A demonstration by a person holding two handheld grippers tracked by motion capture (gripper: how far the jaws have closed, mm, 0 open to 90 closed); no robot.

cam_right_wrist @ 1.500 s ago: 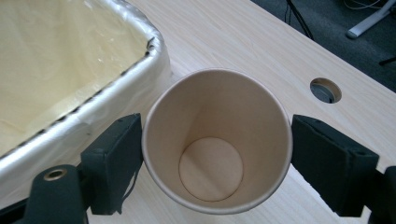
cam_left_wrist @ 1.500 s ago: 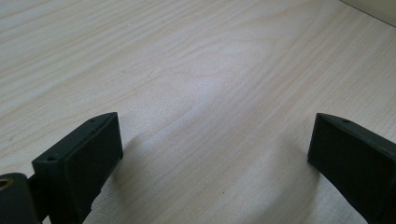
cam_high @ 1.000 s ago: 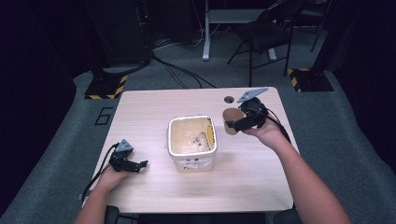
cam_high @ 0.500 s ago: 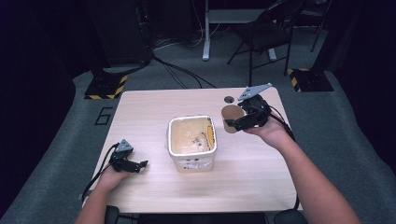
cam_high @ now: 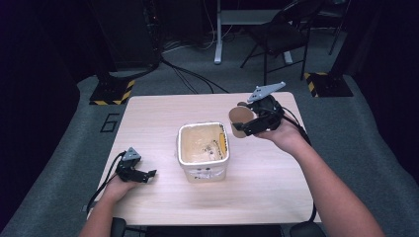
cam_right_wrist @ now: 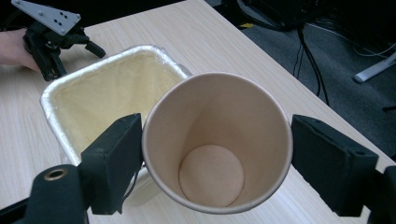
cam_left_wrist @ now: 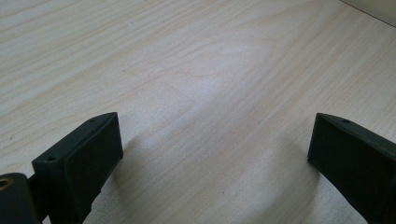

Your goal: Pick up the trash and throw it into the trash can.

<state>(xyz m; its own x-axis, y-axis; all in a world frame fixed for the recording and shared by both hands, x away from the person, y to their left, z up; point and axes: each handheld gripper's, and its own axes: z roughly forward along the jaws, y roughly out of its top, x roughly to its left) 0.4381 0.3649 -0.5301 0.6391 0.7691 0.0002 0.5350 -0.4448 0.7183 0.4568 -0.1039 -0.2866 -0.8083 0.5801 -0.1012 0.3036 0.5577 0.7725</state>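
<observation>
A brown paper cup hangs in the air just right of a cream square bin at mid-table. My right gripper is shut on the cup, one jaw pressing each side of its rim. The cup is empty and tips its mouth back at the right gripper's camera. My left gripper rests low on the wooden table at the front left. It is open, with bare wood between its jaws. The left gripper also appears beyond the bin in the right gripper view.
The bin is lined with a pale bag and has dark specks inside. A small dark round thing lies on the table just behind the cup. A chair, floor cables and two striped stand bases are beyond the table's far edge.
My right gripper has lifted the cup slightly and edged it left toward the bin. The left gripper has stayed where it was.
</observation>
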